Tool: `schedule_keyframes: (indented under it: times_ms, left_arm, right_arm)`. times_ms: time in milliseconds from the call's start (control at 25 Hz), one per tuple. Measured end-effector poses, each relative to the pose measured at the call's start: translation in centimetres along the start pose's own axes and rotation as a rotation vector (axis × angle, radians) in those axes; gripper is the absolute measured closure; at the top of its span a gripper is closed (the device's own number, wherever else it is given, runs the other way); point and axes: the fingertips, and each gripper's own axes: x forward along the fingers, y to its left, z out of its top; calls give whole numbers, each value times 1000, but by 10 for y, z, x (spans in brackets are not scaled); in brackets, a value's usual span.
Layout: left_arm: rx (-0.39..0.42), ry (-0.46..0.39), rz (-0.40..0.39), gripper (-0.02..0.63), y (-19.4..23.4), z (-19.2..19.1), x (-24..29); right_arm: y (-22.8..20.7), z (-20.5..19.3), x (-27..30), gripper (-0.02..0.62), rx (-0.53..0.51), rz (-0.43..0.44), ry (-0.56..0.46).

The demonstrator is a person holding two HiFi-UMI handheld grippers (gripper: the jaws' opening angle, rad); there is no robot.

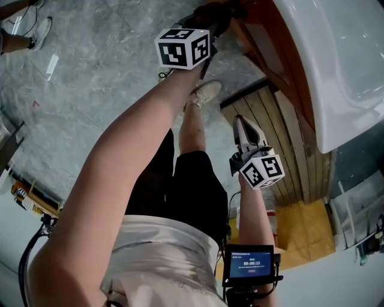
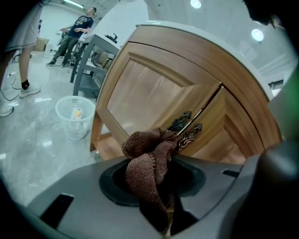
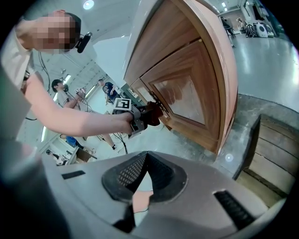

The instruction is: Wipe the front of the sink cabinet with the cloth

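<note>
My left gripper point(image 2: 158, 196) is shut on a brown knitted cloth point(image 2: 147, 161), which bunches up out of the jaws. The cloth sits just in front of the wooden sink cabinet point(image 2: 145, 88), close to the ornate metal handles point(image 2: 187, 130) where the two doors meet. In the right gripper view the left gripper point(image 3: 133, 119) holds the cloth point(image 3: 152, 113) against the cabinet door point(image 3: 187, 84). In the head view the left gripper point(image 1: 217, 13) reaches up to the cabinet point(image 1: 264, 57). My right gripper point(image 1: 241, 124) hangs lower, apart from the cabinet, shut on nothing.
A white sink point(image 1: 342, 60) overhangs the cabinet. A white mesh wastebasket point(image 2: 74, 116) stands on the grey floor left of the cabinet. Wooden floor slats point(image 1: 282, 138) lie beside the base. People stand by tables point(image 2: 91, 56) in the background. My own legs and shoe point(image 1: 205, 93) are below.
</note>
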Motion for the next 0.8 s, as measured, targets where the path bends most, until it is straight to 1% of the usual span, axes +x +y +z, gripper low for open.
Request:
schedule_keyframes:
  times_ms: [120,200,280,360,440,560,720,800]
  left_arm:
    - [14,17,13,449,2,-4,12]
    - [-29,54,3,449,2,-19,22]
    - [-85,86,-35,449,-5,-34,30]
    - [-110,84,-65,449,-14,-38,34]
    - [-119,76,-73,449,-20,-40,32]
    - [-79,91,-89,449,-33,-48,27]
    - [-15,109,-159,449,-70,-56,26]
    - [-28,96,-159,449,-79,-57,26]
  right_arm:
    - [2,-4,-1,583,-4,3,21]
    - [0,-10,-3,583,4,1,25]
    - [-1,-14,-5,583,14,-4,30]
    - [-1,-18,-5,583,20,-3,31]
    - [-1,-20,-4,583,22,1,36]
    - [-2,-23,-6,583,25,4,38]
    - [-6,-18,-8,583,26,0,26]
    - [-9,-17,-10,583,25,0,18]
